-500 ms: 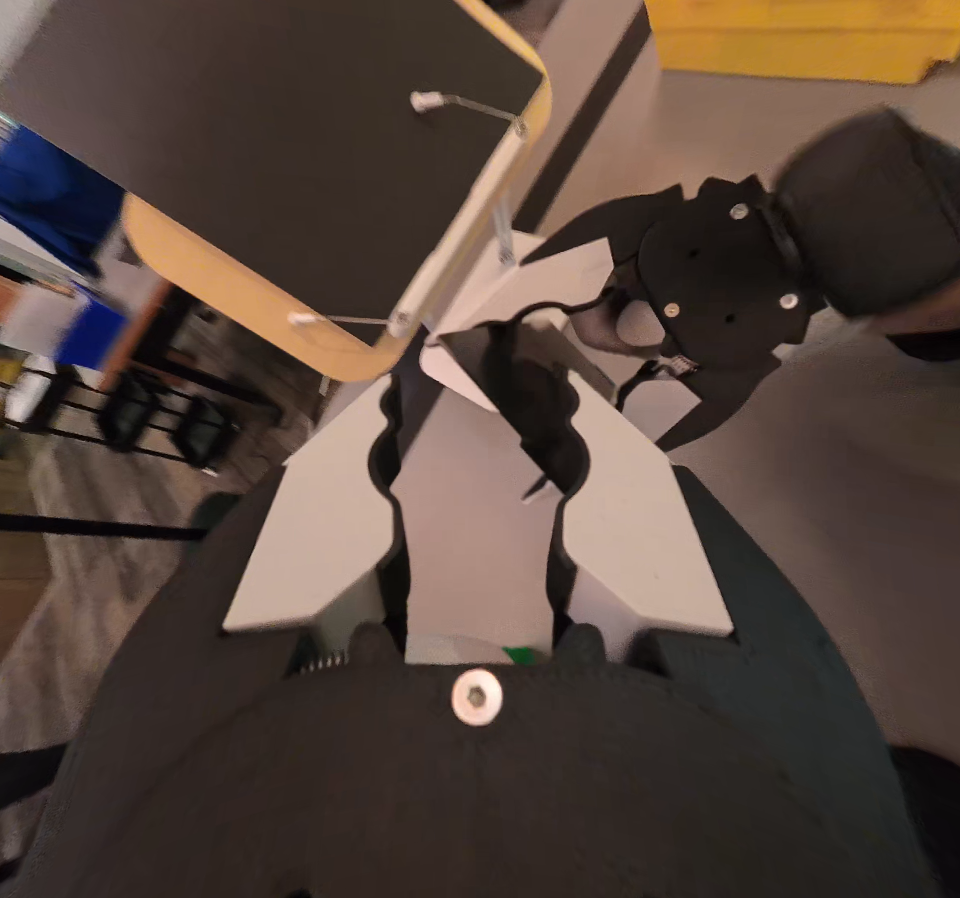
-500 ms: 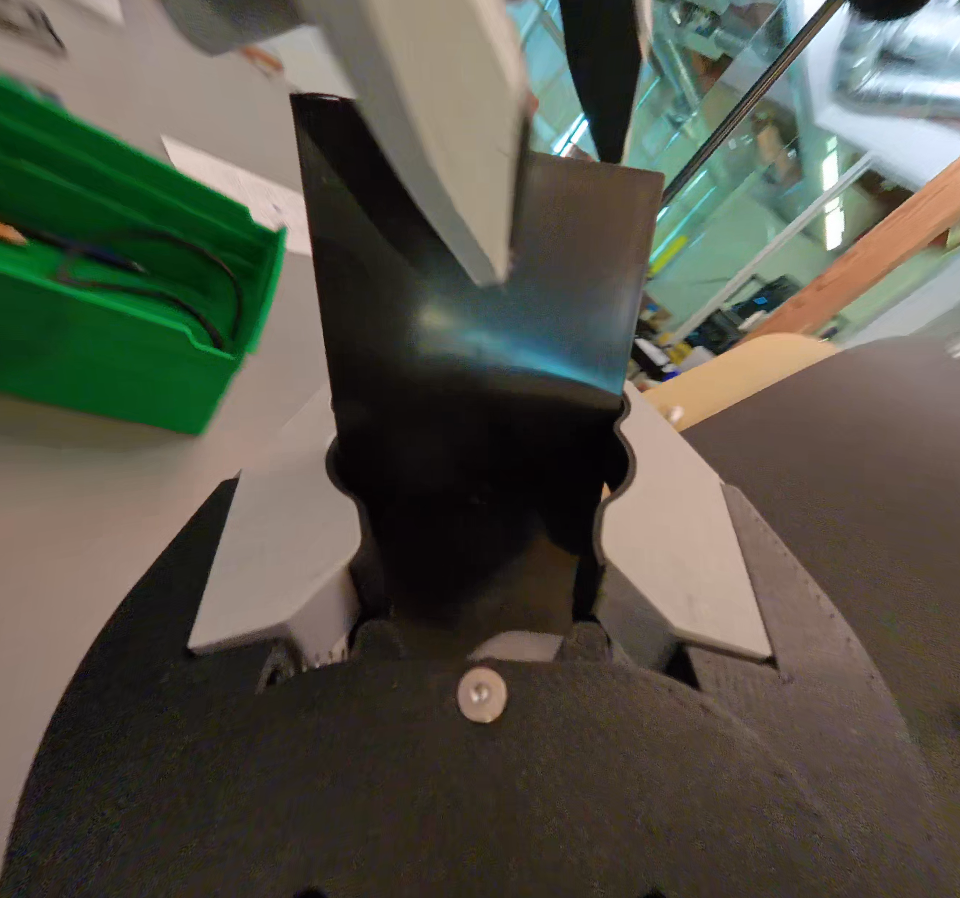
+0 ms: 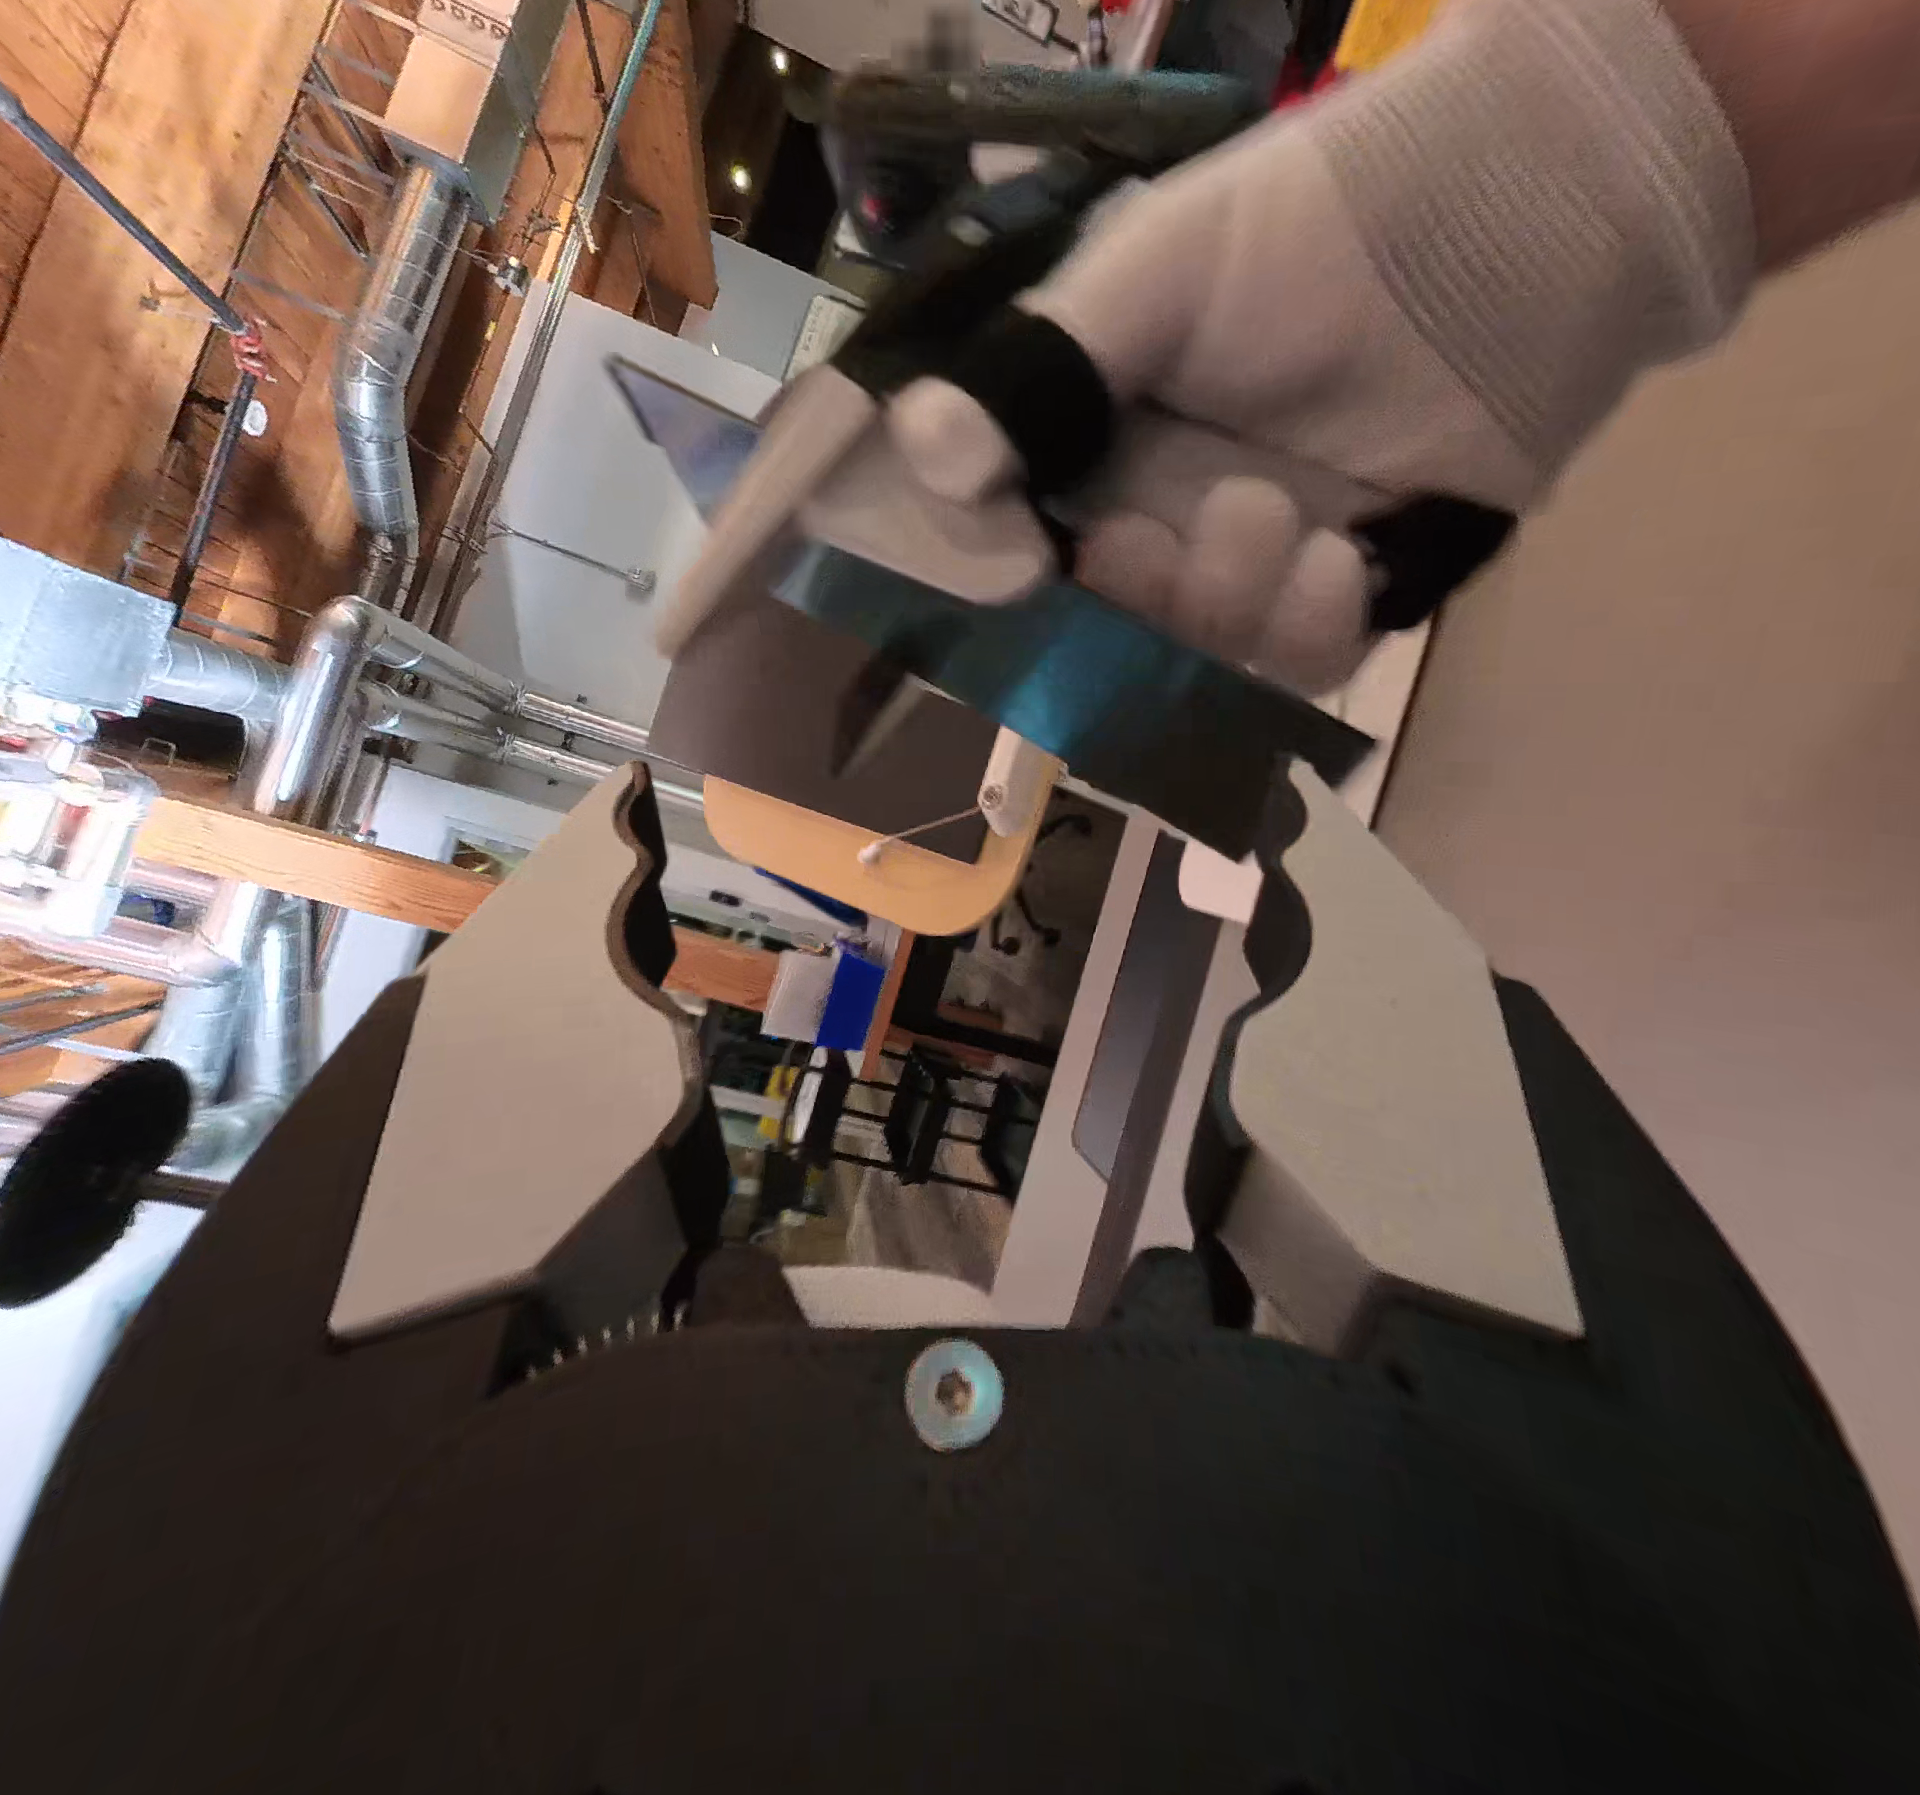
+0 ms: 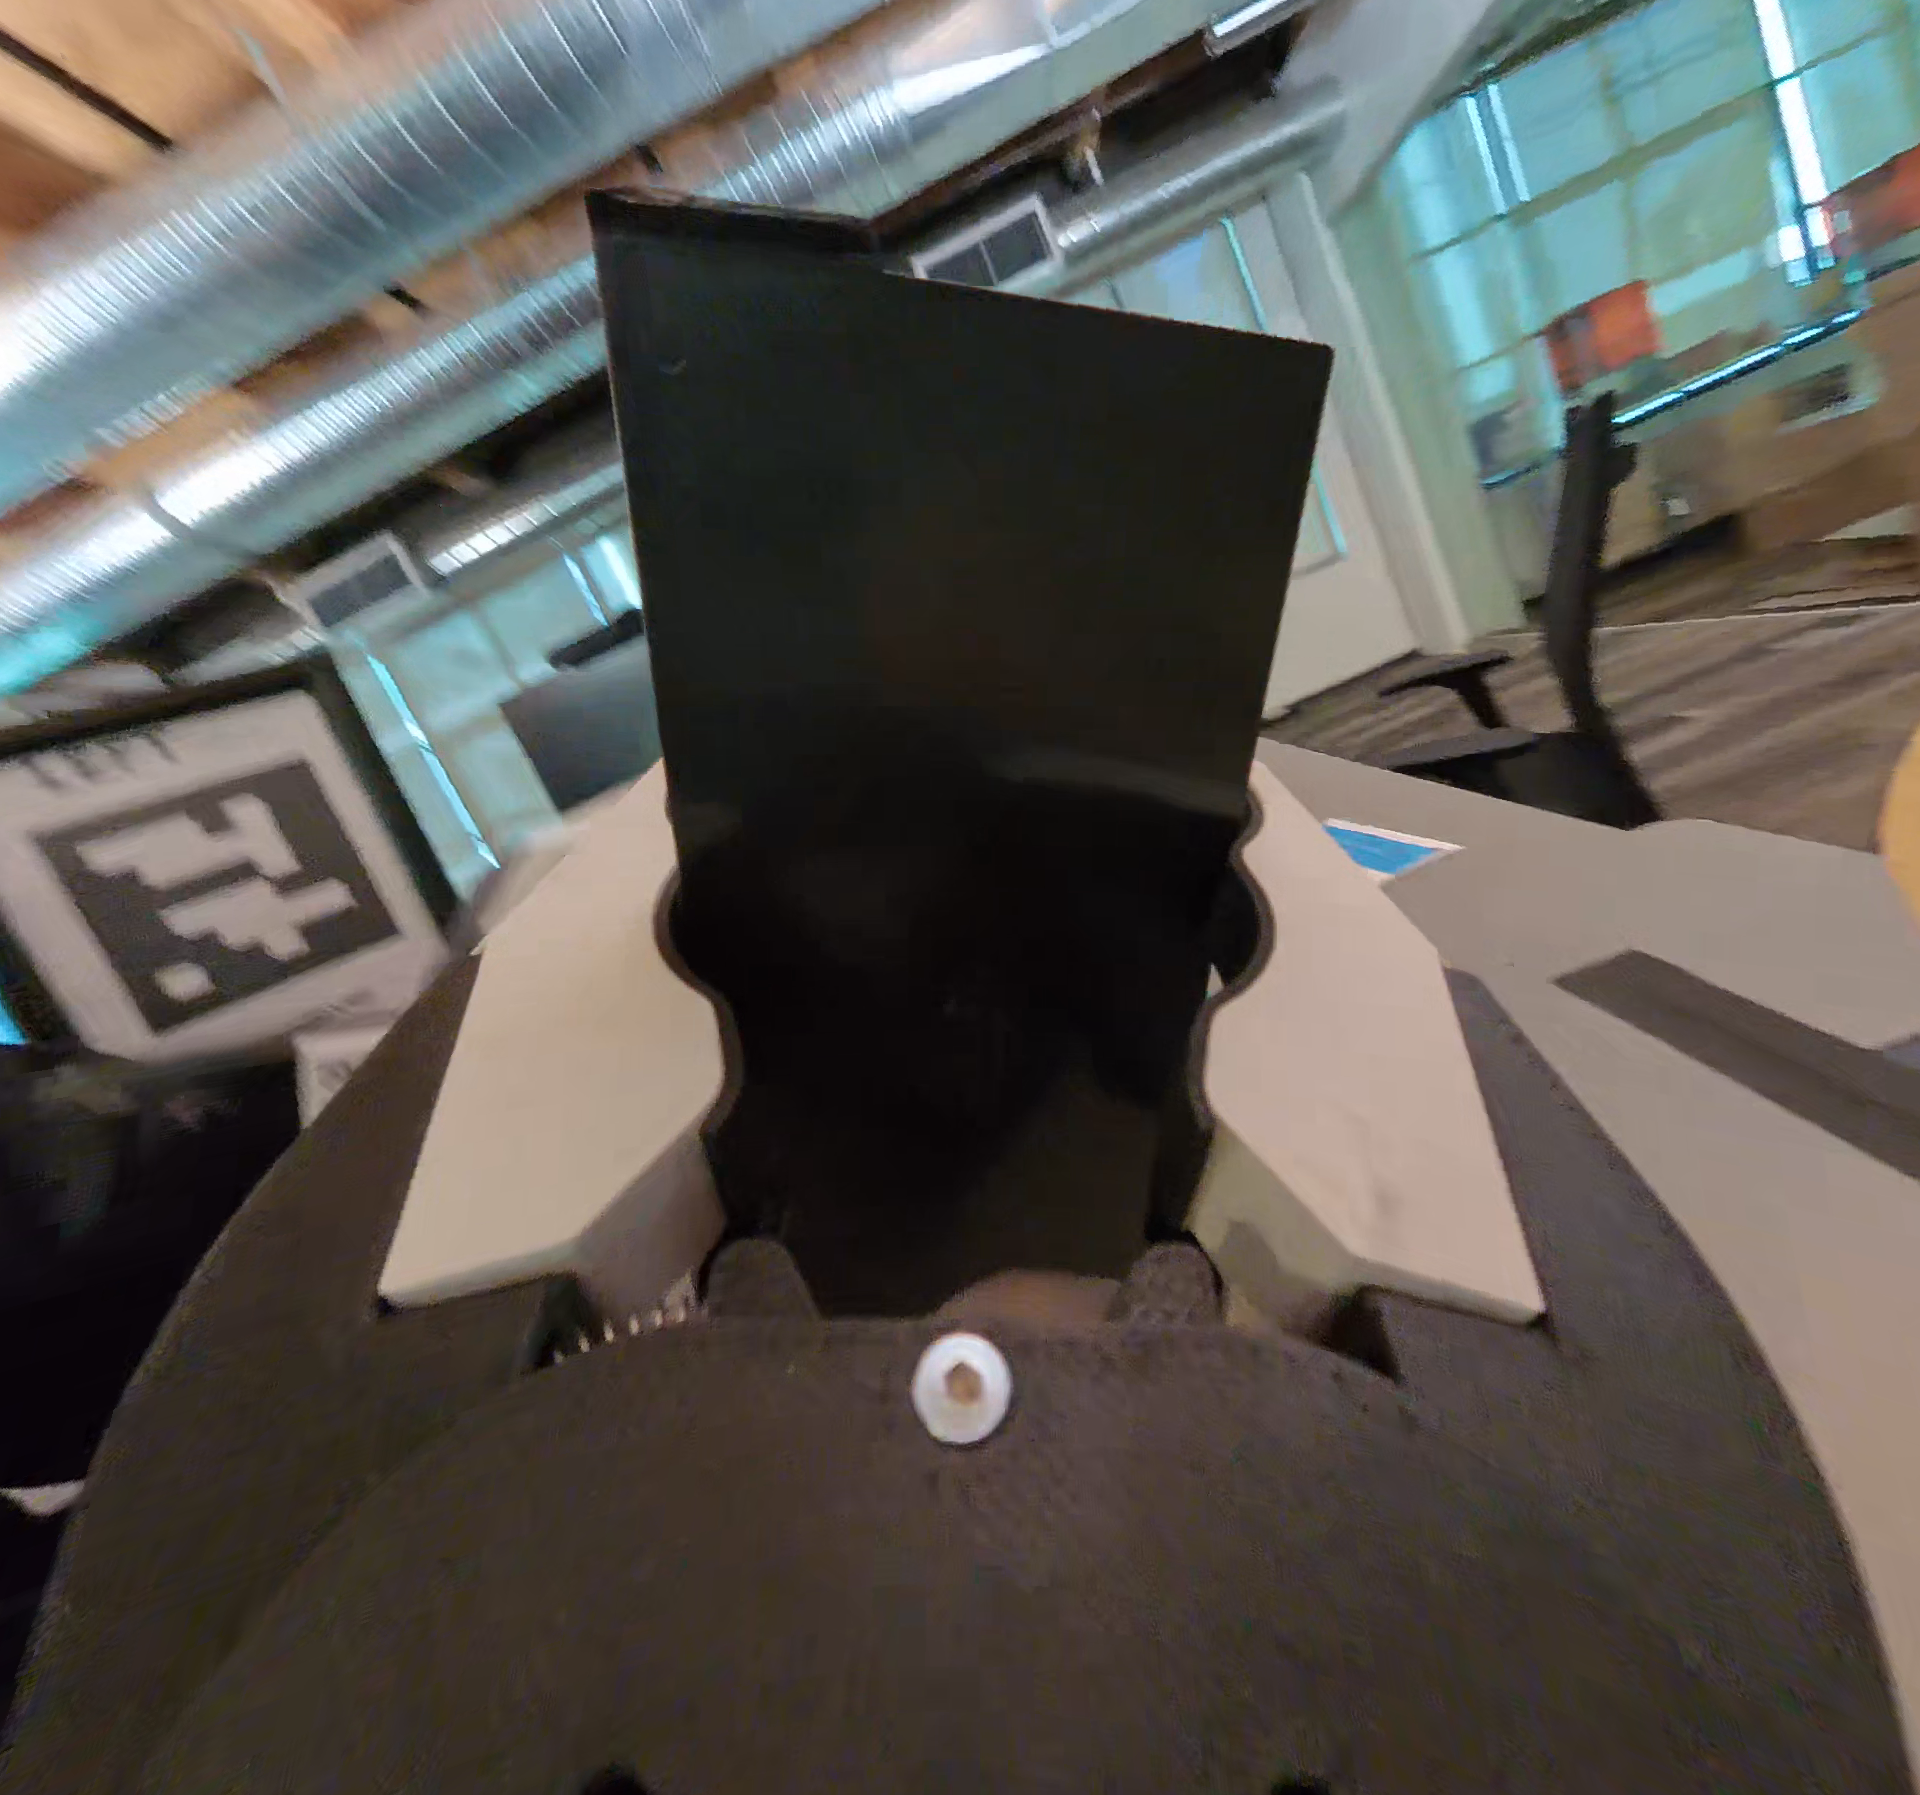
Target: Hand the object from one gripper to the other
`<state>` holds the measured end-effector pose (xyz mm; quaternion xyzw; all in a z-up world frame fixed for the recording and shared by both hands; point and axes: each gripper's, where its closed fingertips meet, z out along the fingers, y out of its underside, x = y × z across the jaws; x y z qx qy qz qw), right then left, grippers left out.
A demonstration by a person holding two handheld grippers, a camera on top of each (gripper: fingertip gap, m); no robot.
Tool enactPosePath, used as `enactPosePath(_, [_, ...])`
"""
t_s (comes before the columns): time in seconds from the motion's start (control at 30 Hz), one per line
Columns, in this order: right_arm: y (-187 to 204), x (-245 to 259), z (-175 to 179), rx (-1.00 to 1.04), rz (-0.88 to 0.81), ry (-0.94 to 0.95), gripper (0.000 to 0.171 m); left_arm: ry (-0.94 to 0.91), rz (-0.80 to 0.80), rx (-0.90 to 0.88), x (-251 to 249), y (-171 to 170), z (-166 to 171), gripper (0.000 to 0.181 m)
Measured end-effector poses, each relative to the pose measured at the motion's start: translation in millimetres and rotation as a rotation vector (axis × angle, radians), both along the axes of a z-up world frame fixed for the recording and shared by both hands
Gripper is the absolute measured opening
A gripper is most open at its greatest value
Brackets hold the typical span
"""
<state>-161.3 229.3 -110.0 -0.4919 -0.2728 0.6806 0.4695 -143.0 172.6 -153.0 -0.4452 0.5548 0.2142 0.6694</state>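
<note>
**A:** What are your right fingers (image 4: 961, 924) doing at this moment?

**B:** They are clenching a black folded panel (image 4: 956, 623). Its lower part is sitting deep between the two pale fingers, and its upper part is sticking out past the tips, with one fold running along the far edge.

**A:** And your left fingers (image 3: 951, 872)?

**B:** They are standing spread apart with nothing between them. I am seeing the room straight through the gap.

**A:** Where is the panel in the left wrist view?

**B:** The panel is hanging just beyond my left fingertips, its near corner beside the tip on the right of the picture; I cannot tell if they are touching. My gloved hand (image 3: 1382, 374) is gripping the other tool right behind it.

**A:** Anything else around?

**B:** A grey worktop (image 4: 1621, 914) is lying to the right, a black-and-white marker board (image 4: 208, 872) is standing to the left, and silver ducts (image 4: 436, 135) are running overhead.
</note>
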Motion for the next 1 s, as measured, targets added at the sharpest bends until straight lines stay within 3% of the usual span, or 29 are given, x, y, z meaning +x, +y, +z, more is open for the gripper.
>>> enactPosePath(0.13, [-8, 9, 17, -0.107, 0.134, 0.143, 0.096, 0.075, 0.051, 0.081, 4, 8, -27, 0.107])
enactPosePath(0.23, [-14, 11, 25, -0.155, 0.204, 0.21, 0.096, 0.055, 0.075, 0.129, 8, 14, -31, 0.094])
enactPosePath(0.37, [-21, 9, 27, -0.18, 0.263, 0.233, 0.095, 0.048, 0.096, 0.236, 13, 15, -19, 0.056])
enactPosePath(0.63, [-14, 18, 29, -0.249, 0.307, 0.292, 0.095, 0.113, 0.136, 0.307, 13, 15, -11, 0.008])
enactPosePath(0.73, [-5, 21, 24, -0.265, 0.287, 0.287, 0.094, 0.103, 0.167, 0.294, 5, 17, 5, 0.0])
enactPosePath(1.0, [15, 14, -8, -0.275, 0.219, 0.18, 0.094, 0.132, 0.267, 0.025, -30, 38, 36, 0.0])
